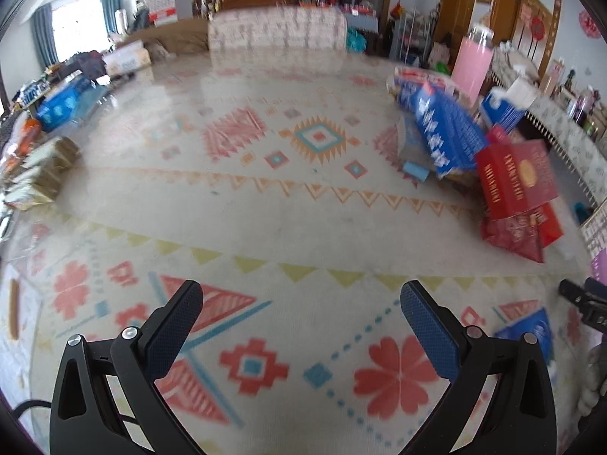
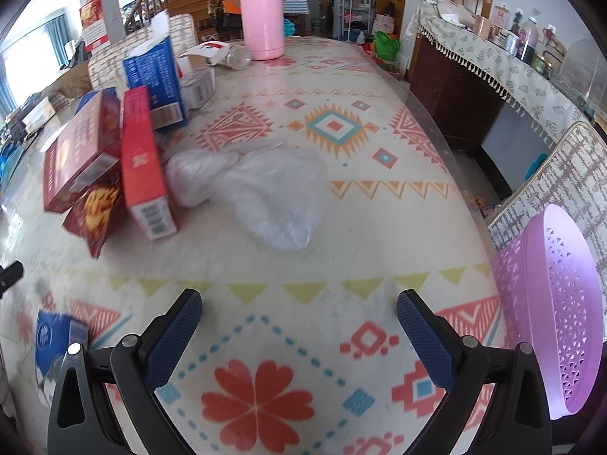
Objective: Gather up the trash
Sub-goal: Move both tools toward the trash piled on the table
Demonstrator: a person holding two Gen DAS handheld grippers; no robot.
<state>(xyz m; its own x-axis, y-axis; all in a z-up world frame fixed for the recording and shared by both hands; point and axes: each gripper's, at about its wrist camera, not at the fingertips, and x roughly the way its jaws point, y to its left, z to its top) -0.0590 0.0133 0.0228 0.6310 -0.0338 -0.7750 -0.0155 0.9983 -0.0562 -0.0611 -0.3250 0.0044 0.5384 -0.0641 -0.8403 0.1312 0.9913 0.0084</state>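
Note:
My left gripper (image 1: 301,292) is open and empty above the patterned tablecloth (image 1: 265,220). My right gripper (image 2: 299,301) is open and empty too. A crumpled clear plastic bag (image 2: 261,185) lies on the table ahead of the right gripper. Left of it stand red boxes (image 2: 142,163) and a blue box (image 2: 157,76). The same red boxes (image 1: 516,182) and blue box (image 1: 444,129) show at the right of the left wrist view. A small blue packet (image 2: 57,337) lies near the table's front, left of the right gripper; it also shows in the left wrist view (image 1: 527,331).
A purple perforated basket (image 2: 557,303) sits at the table's right edge. A pink flask (image 2: 263,19) stands at the far side. A chair back (image 2: 561,182) is beside the table on the right. Packets (image 1: 41,170) line the left edge.

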